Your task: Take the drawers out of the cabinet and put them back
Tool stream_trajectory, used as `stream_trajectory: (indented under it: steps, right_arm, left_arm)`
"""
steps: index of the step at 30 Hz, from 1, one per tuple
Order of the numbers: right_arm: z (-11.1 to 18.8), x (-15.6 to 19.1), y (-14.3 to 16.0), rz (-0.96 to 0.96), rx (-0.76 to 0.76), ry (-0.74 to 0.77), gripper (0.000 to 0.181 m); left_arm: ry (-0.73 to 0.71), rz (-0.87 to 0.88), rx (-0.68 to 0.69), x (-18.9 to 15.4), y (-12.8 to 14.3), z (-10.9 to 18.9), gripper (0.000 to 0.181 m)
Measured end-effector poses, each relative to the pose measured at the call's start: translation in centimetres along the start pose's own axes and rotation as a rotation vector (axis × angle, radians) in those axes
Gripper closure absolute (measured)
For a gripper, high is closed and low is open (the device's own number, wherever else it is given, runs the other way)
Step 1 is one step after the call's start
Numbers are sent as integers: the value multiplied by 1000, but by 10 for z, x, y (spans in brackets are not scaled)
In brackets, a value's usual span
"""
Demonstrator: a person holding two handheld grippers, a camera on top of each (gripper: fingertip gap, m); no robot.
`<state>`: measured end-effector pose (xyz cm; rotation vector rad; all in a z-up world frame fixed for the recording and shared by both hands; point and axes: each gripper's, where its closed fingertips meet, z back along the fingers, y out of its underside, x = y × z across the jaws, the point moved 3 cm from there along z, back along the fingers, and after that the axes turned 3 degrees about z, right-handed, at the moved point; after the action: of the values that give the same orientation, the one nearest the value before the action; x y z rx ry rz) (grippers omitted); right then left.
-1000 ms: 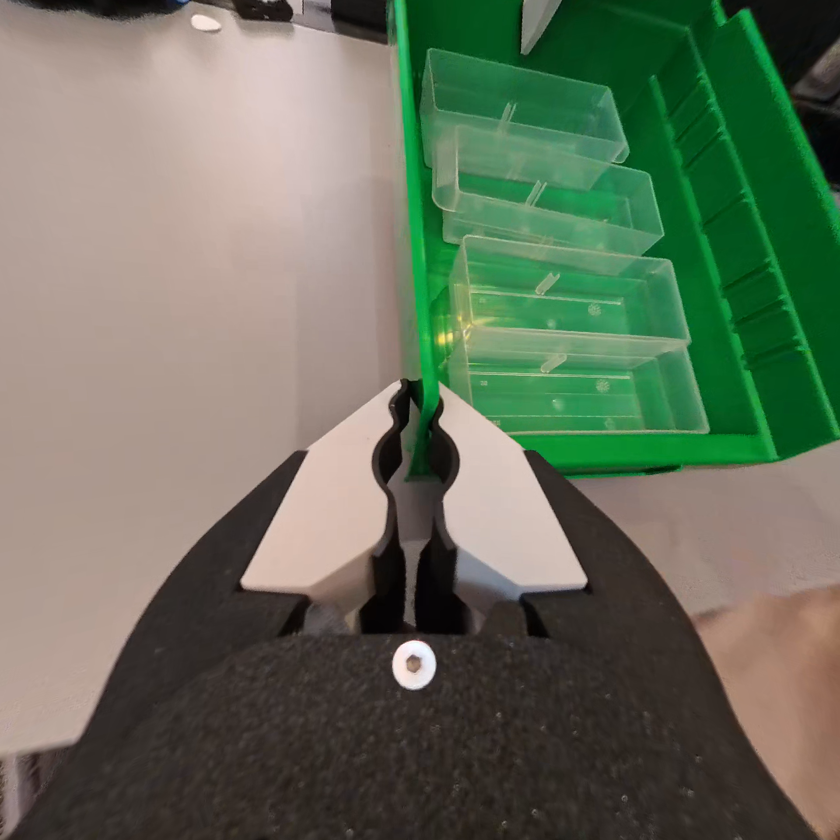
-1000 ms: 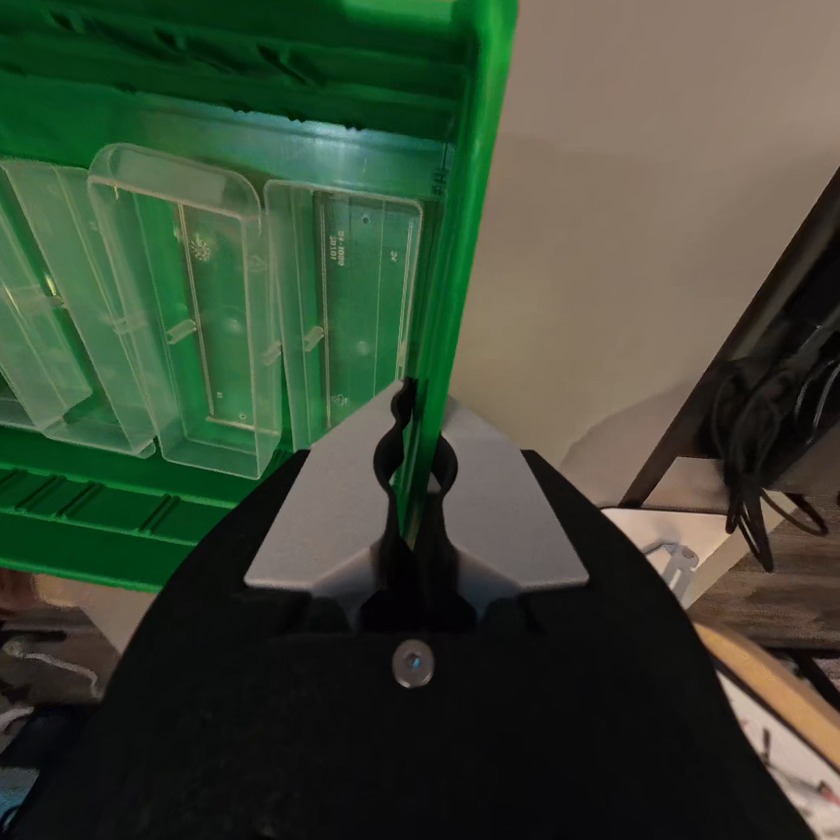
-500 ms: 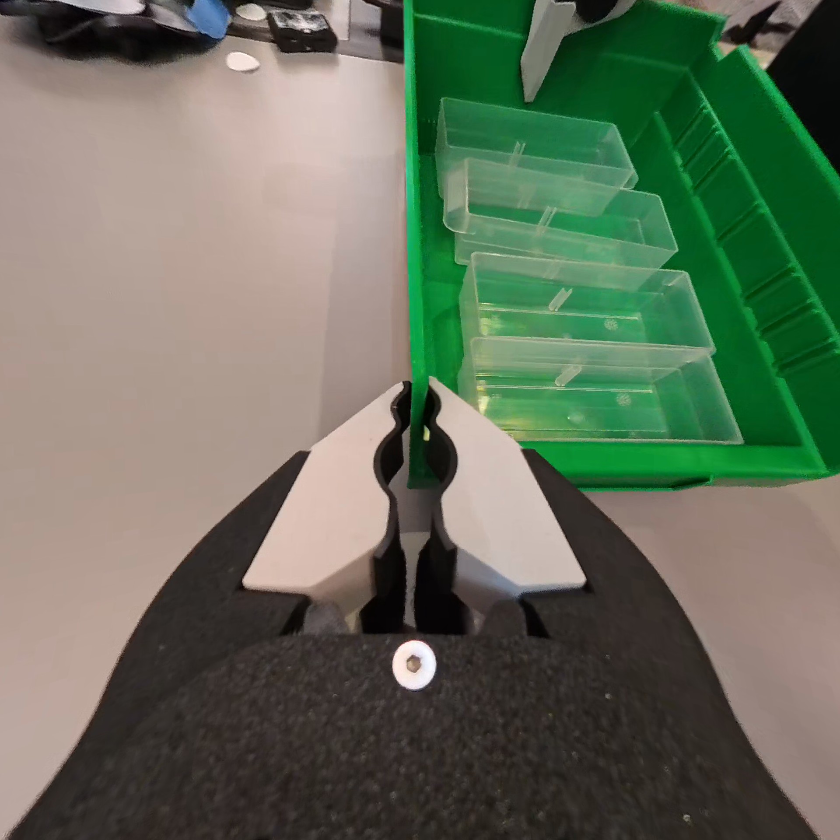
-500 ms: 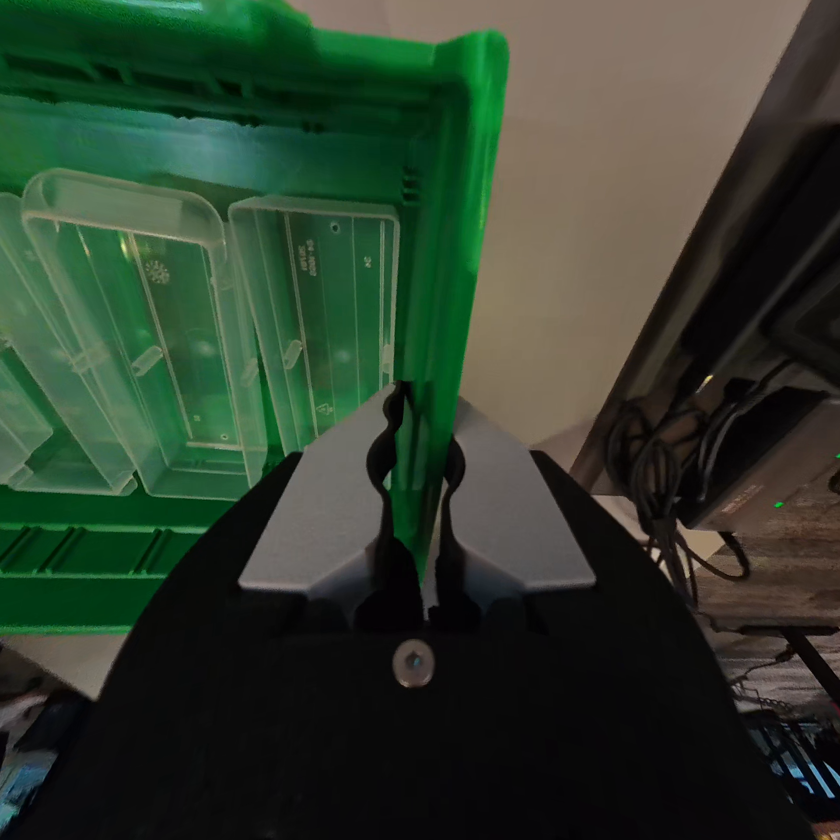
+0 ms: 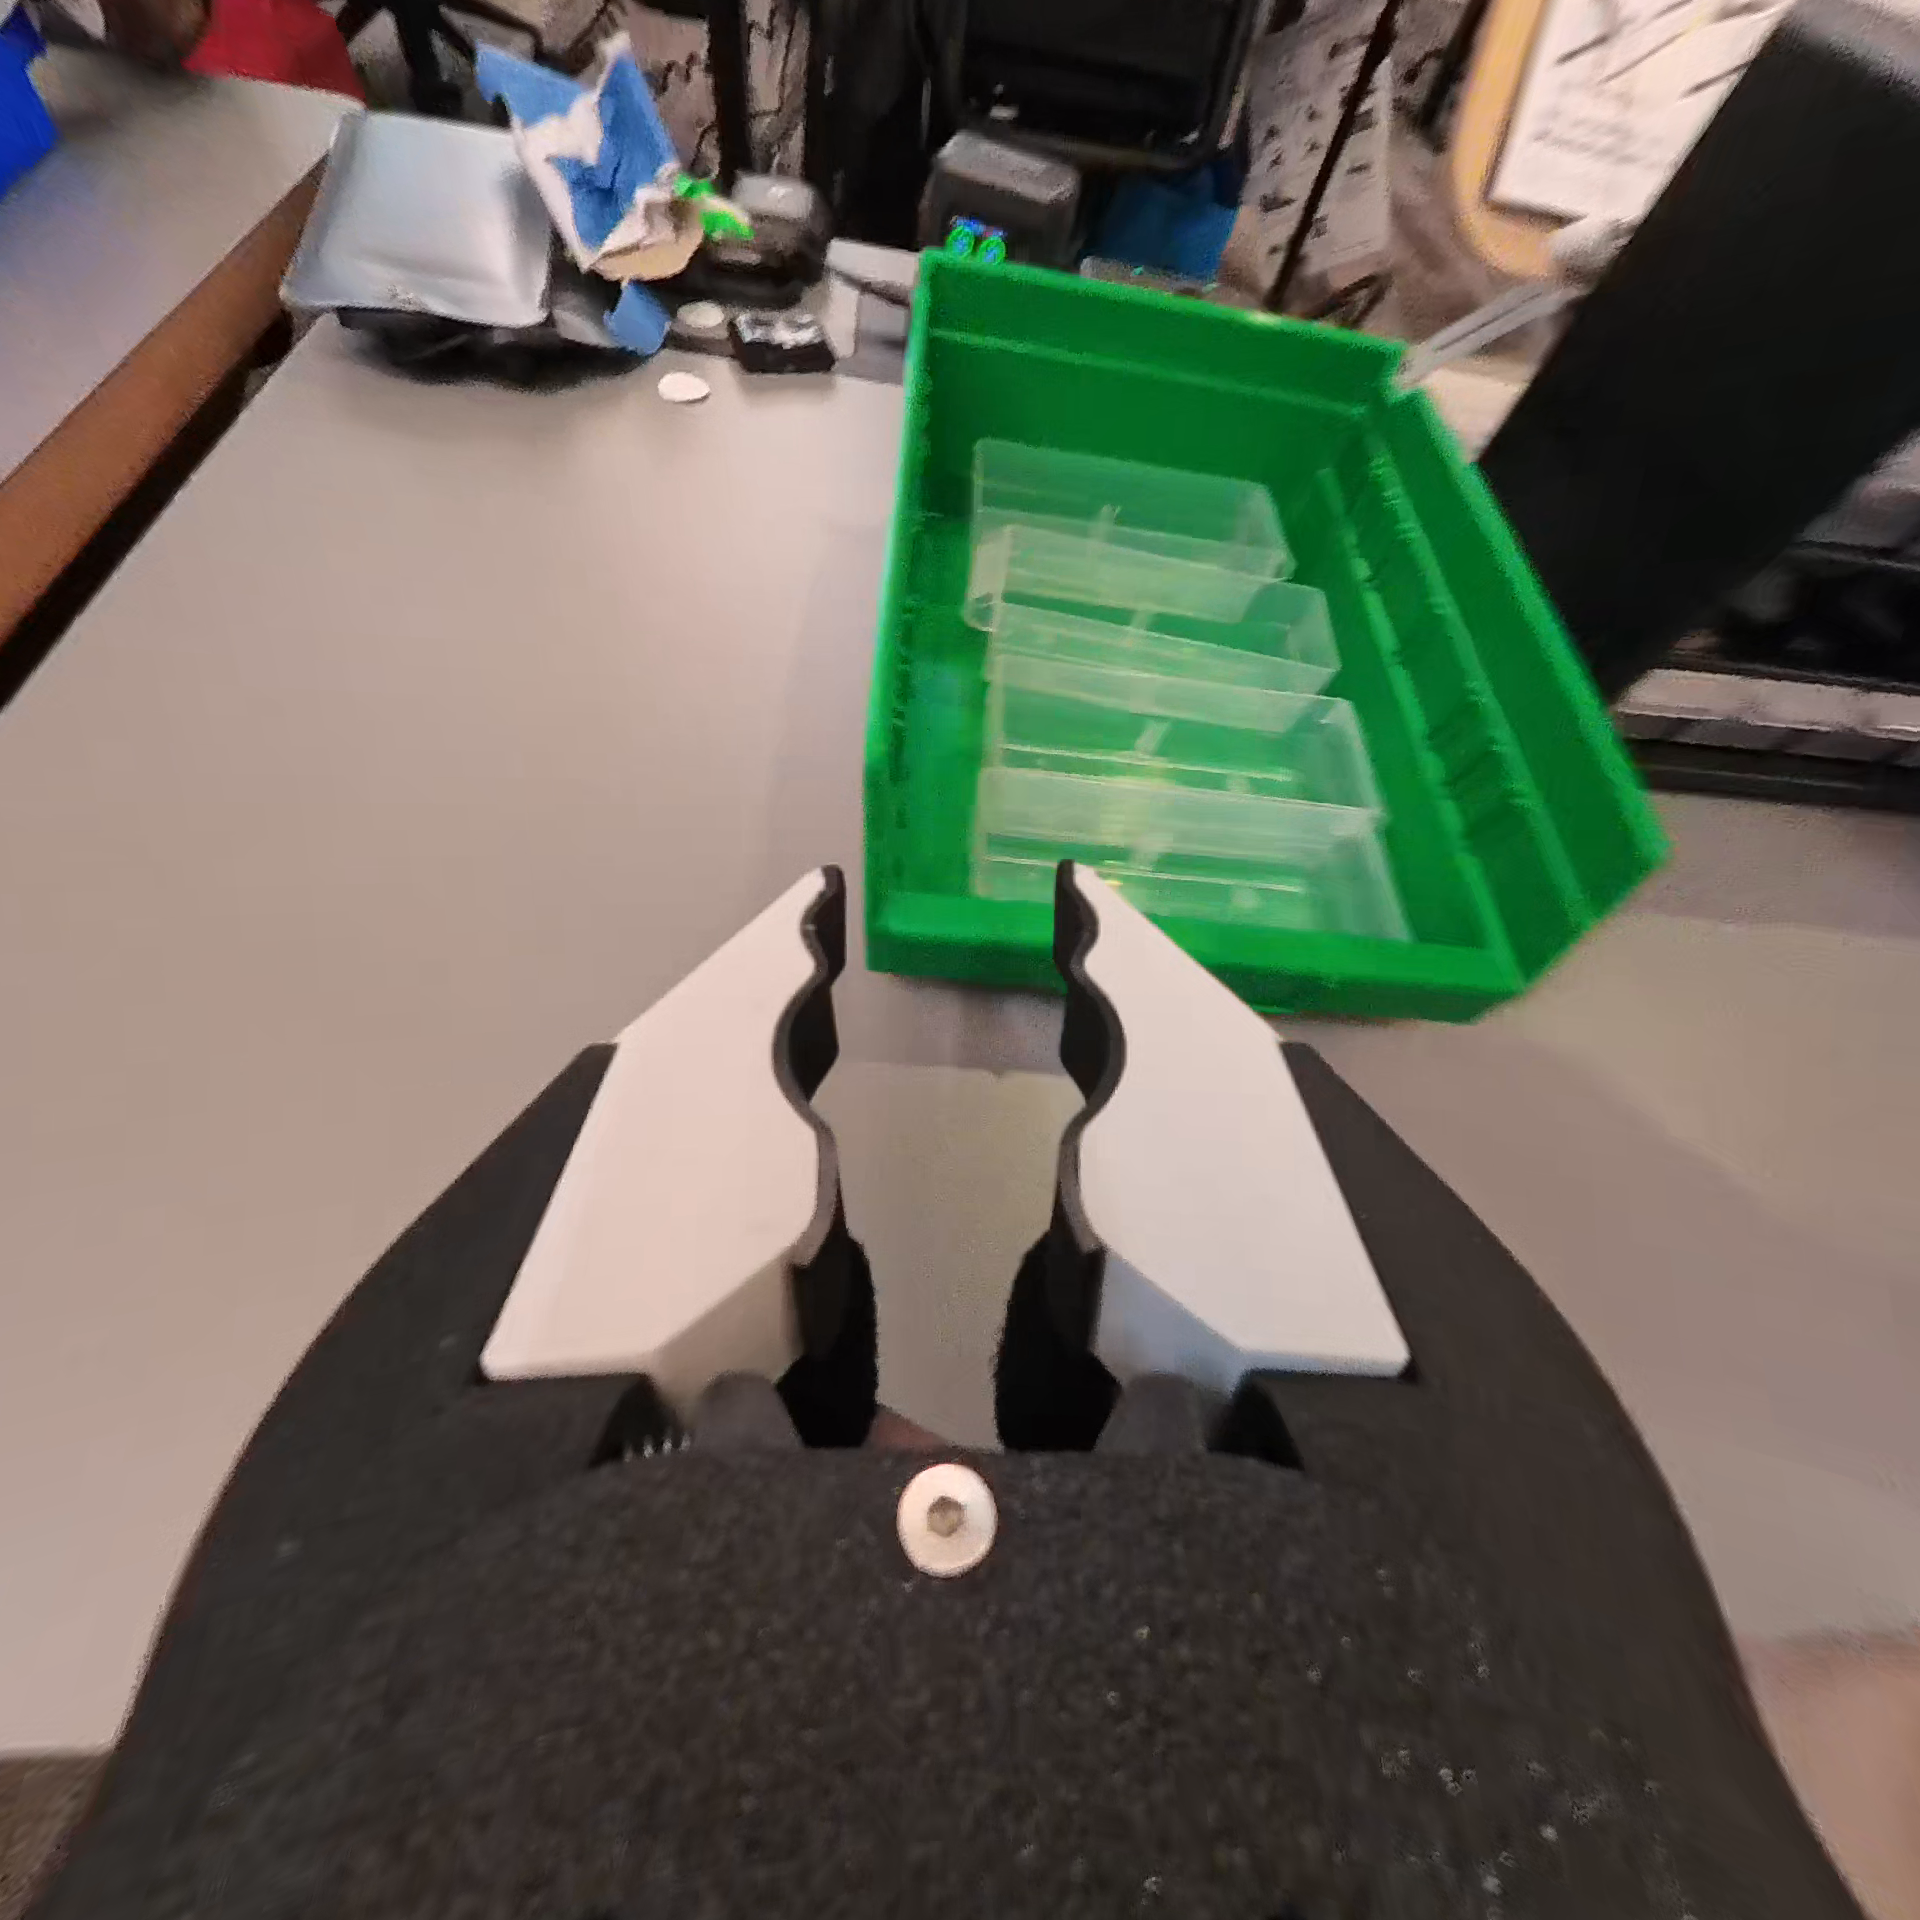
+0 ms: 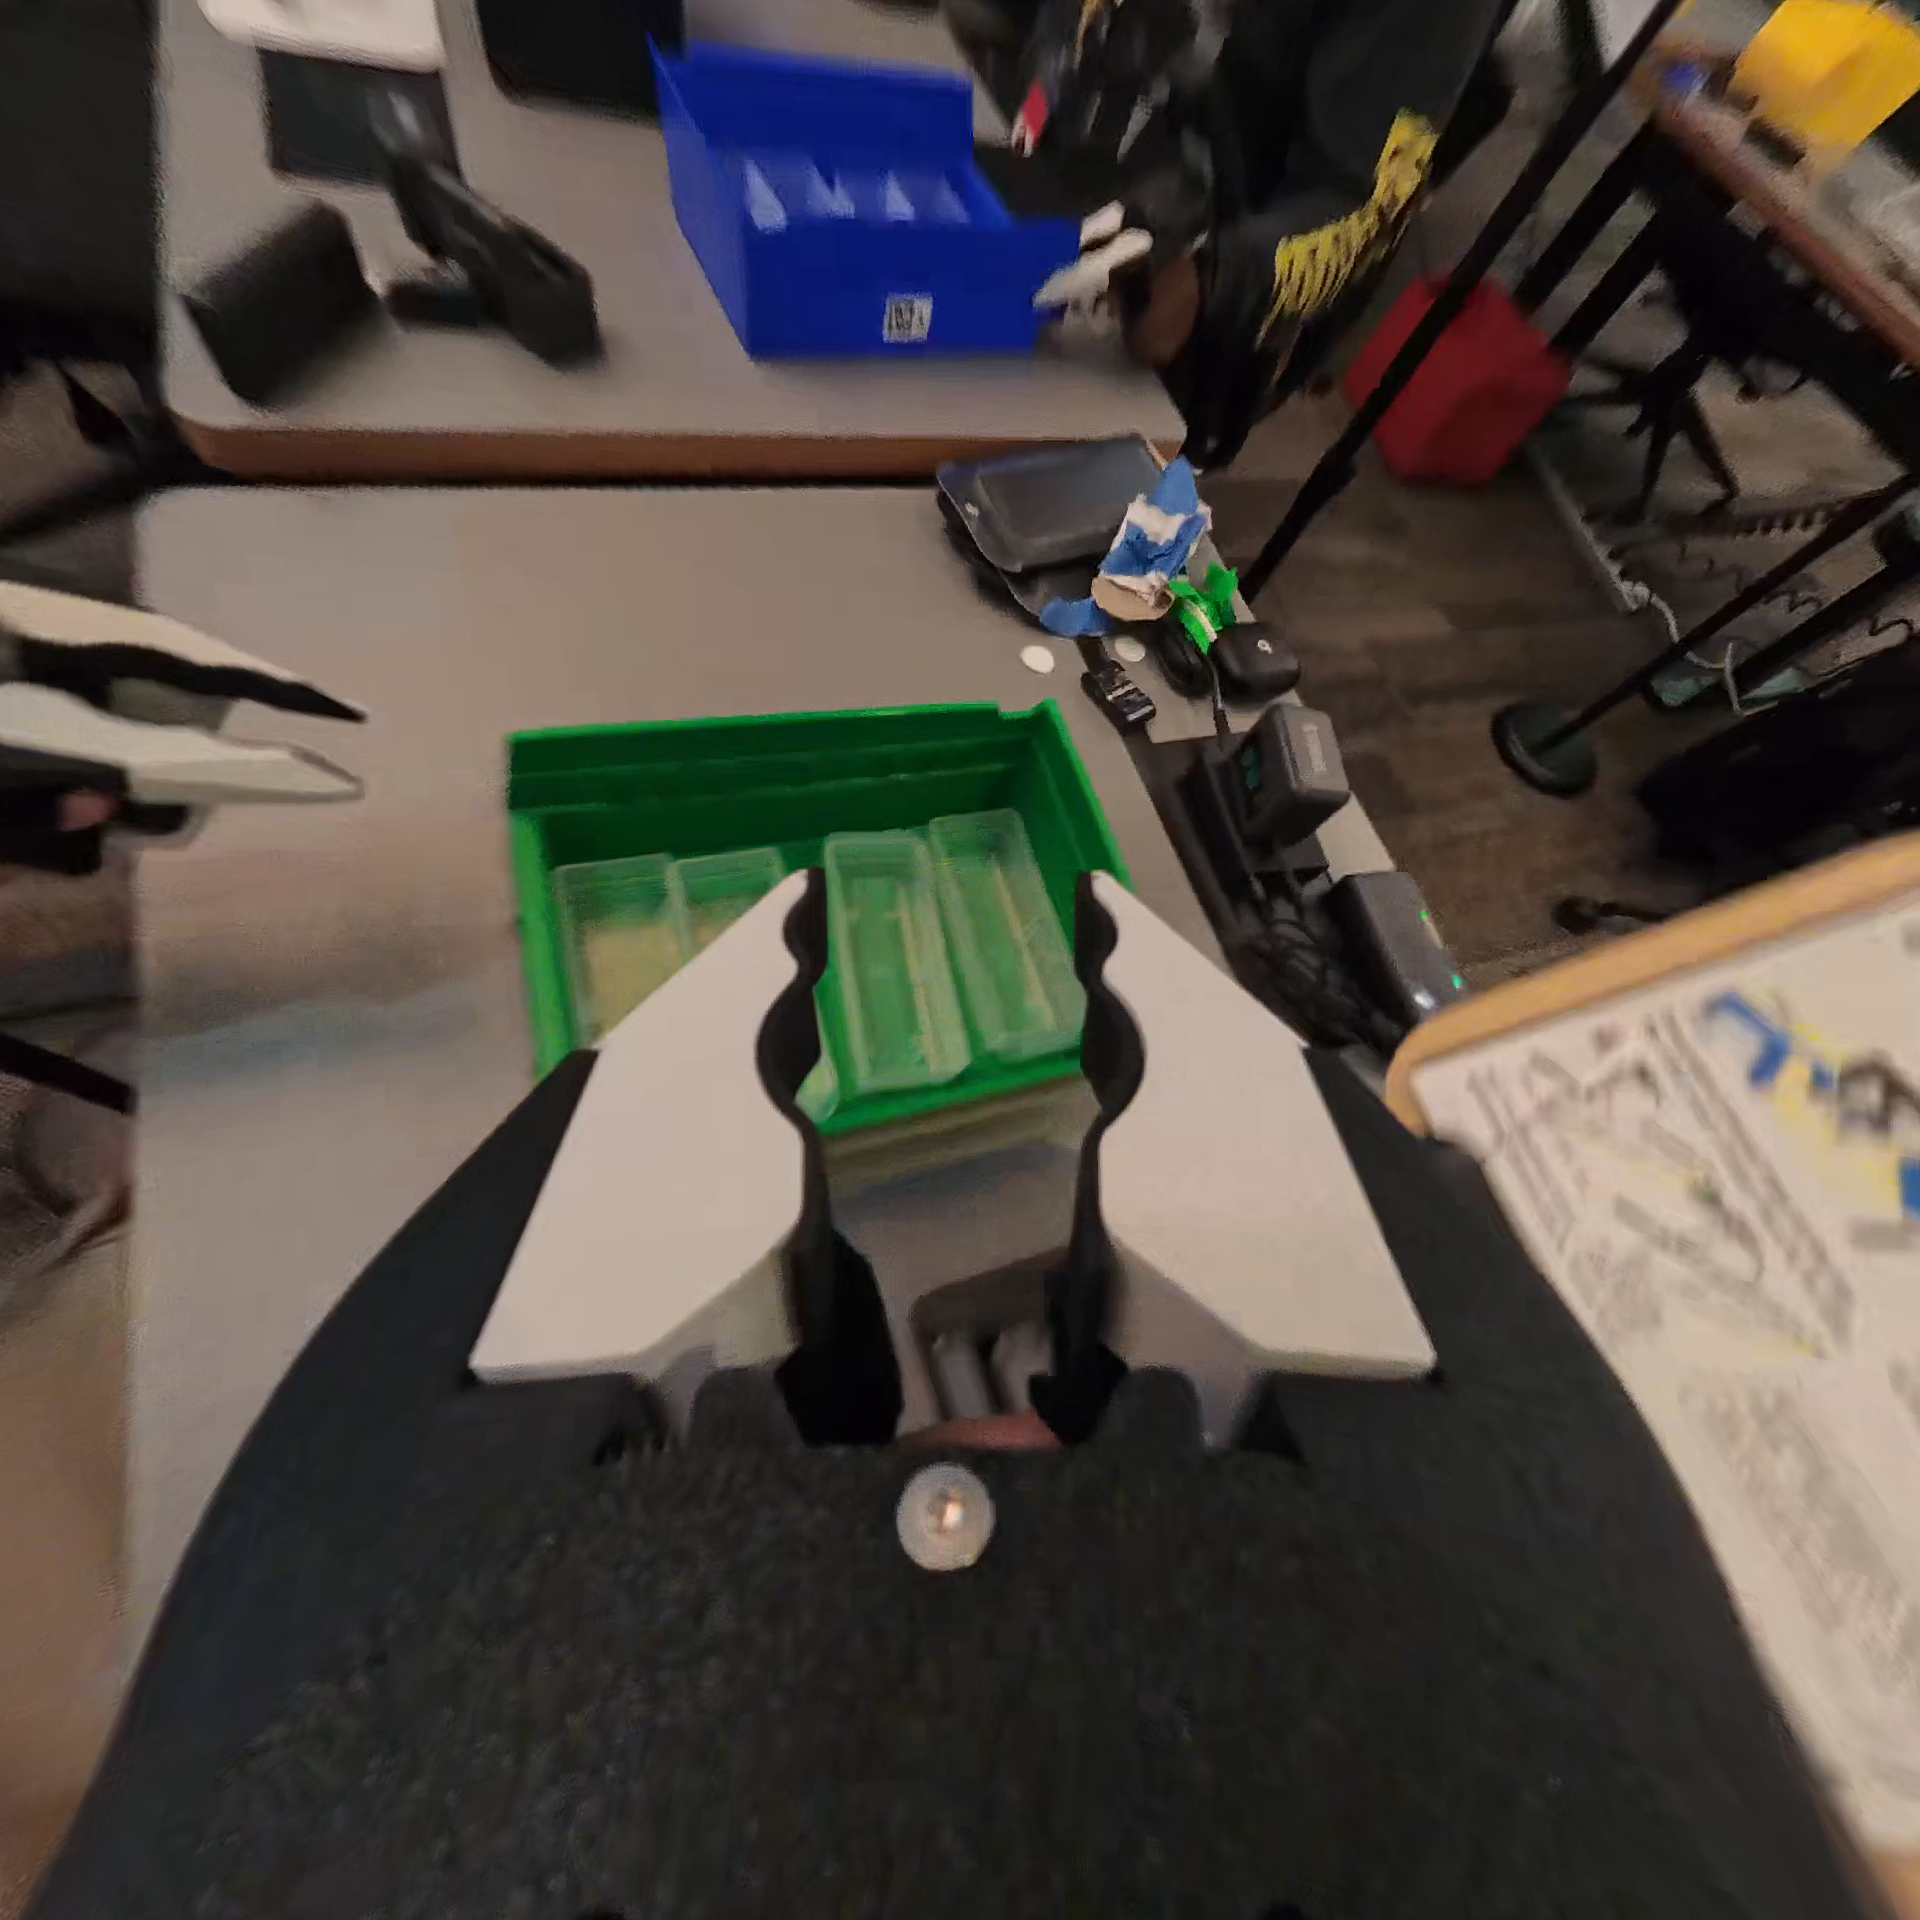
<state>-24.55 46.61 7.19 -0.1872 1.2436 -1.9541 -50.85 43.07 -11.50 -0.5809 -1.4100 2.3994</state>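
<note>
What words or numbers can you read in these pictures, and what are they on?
White sticker on the blue bin: a printed pattern, too blurred to read.
Board at the right edge: drawings and marks, too blurred to read.
Small green lit display behind the green bin: too small to read.
Green bin and clear drawers: no writing shows.

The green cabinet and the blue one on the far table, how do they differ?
The green cabinet lies on the near grey table, close under the right gripper; the blue cabinet sits on the far table. The green one's four clear drawers show plainly; the blue one's contents are blurred. Both are open-topped plastic shells holding clear pieces.
</note>
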Motion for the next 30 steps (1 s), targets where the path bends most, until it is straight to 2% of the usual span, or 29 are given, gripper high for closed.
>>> stream_trajectory:
  steps: [1,3,5,6,10,13,15,18,21,23,26,30]
  right_arm:
    - [31,10,20,-16,-47,24,130]
    - [88,18,75,-23,-75,204,126]
    - [139,29,141,-104,-81,389,139]
    - [159,41,176,-187,-89,413,142]
    - [208,96,308,-675,-71,417,133]
    - [234,125,370,-878,-77,540,121]
    - [243,136,381,-933,-124,595,116]
    - [244,147,387,-826,-58,629,116]
    - [238,150,373,-769,-97,557,116]
    - [236,150,371,-771,-134,546,118]
    - [232,149,375,-786,-100,525,118]
    - [234,140,383,-731,-48,587,120]
  left_arm:
    - [25,15,-18,-9,-1,14,143]
    - [98,63,-46,-32,-2,41,143]
    - [165,91,-49,-56,5,61,143]
    - [182,98,-35,-67,13,67,143]
    - [202,160,31,-99,53,67,143]
    - [200,208,61,-117,73,44,144]
    - [211,200,90,-130,82,33,144]
    - [168,96,106,-137,93,24,143]
    - [195,46,69,-141,83,25,142]
    - [176,31,63,-136,82,23,142]
    - [139,72,75,-124,85,20,142]
    - [107,110,95,-111,86,10,142]
